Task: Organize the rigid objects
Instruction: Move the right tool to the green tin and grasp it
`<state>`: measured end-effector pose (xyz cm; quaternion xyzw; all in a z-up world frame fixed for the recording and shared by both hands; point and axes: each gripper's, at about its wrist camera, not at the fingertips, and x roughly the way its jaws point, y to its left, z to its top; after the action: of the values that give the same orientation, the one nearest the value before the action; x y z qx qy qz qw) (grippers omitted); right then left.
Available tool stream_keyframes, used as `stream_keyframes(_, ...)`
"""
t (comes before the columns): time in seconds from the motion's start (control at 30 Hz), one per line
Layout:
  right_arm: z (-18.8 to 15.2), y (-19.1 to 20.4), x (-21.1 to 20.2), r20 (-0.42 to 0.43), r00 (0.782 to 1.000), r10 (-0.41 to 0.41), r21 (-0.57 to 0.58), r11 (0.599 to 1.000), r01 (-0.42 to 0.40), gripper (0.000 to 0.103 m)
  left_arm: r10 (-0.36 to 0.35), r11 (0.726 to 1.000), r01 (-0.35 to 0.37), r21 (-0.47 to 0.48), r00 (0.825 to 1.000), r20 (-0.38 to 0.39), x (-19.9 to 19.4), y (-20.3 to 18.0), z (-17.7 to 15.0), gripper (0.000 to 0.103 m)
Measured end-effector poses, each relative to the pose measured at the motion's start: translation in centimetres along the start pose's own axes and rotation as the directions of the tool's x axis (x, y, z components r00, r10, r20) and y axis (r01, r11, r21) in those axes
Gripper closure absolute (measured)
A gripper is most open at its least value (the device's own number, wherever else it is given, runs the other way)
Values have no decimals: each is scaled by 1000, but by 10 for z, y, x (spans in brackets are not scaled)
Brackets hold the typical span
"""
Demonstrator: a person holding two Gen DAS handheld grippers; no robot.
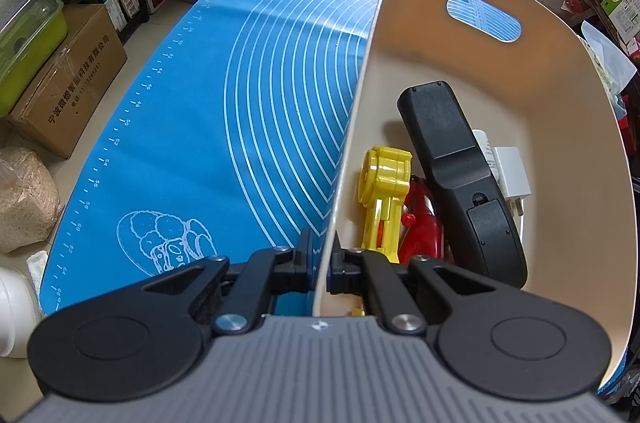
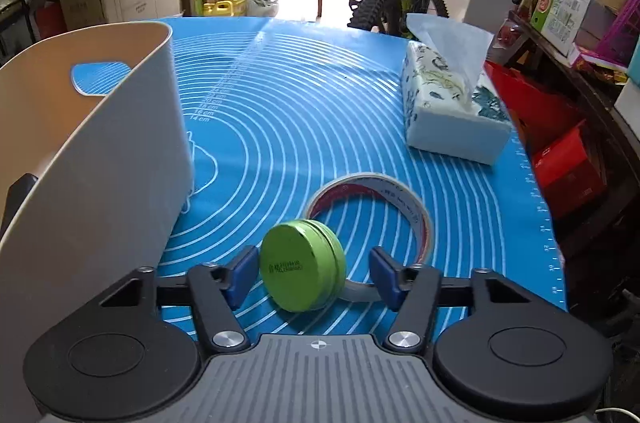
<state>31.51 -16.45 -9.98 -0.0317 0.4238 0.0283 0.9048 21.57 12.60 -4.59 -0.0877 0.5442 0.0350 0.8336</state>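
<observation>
A cream plastic bin (image 1: 500,71) with an oval handle slot in its end wall is stood on a surface covered by a blue baking mat (image 1: 248,95) printed with white rings. The left gripper (image 1: 322,263) is clamped shut on the near rim of the bin, one finger outside the wall and one inside. Inside the bin, a black remote control (image 1: 460,179) is seen lying face down along the floor, with a yellow plastic toy (image 1: 386,191) beside it toward the gripped wall, a red item (image 1: 424,227) wedged between the two, and a white plug adapter (image 1: 512,175) on the remote's far side. In the right wrist view, the same bin (image 2: 100,143) is found at the left edge. The right gripper (image 2: 312,271) is brought low over the mat with its blue-padded fingers (image 2: 242,269) apart on either side of a round green tin (image 2: 302,263), which is tilted on its edge with its lid turned toward the camera. The left pad is seen at or just beside the tin's side, while a clear gap is left at the other pad, so the tin is not yet gripped. Just behind the tin, a roll of tape (image 2: 404,199) is laid flat on the mat. A tissue box (image 2: 452,111) is set well apart, toward the far right of the mat.
</observation>
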Motion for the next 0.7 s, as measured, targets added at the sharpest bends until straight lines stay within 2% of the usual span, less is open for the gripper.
stream_keyframes(0.03,-1,2,-2,11,1000,4,-14,1000,-4,56,0,1000,0,0,1000,0,0,0,0,96)
stream_keyframes(0.07,-1,4,-4,17,1000,1,-30,1000,-1,57,1,1000,-1,0,1000,0,0,0,0,96)
stream_keyframes(0.13,-2,8,-8,26,1000,6,-49,999,-4,71,2,1000,-2,1,1000,1,0,0,0,96)
stream_keyframes(0.17,-2,9,-10,25,1000,14,-51,999,-13,73,2,1000,-2,0,1000,1,0,0,-1,96)
stream_keyframes(0.27,-2,13,-16,28,1000,-13,-61,998,14,73,2,1000,-2,0,1000,1,0,1,-1,96)
stream_keyframes(0.47,2,10,-39,51,999,-1,-29,1000,2,74,-1,1000,1,-1,1000,1,0,2,-1,96)
stream_keyframes(0.7,14,9,-85,150,988,30,2,1000,-31,74,2,1000,-2,-1,1000,0,0,1,-2,96)
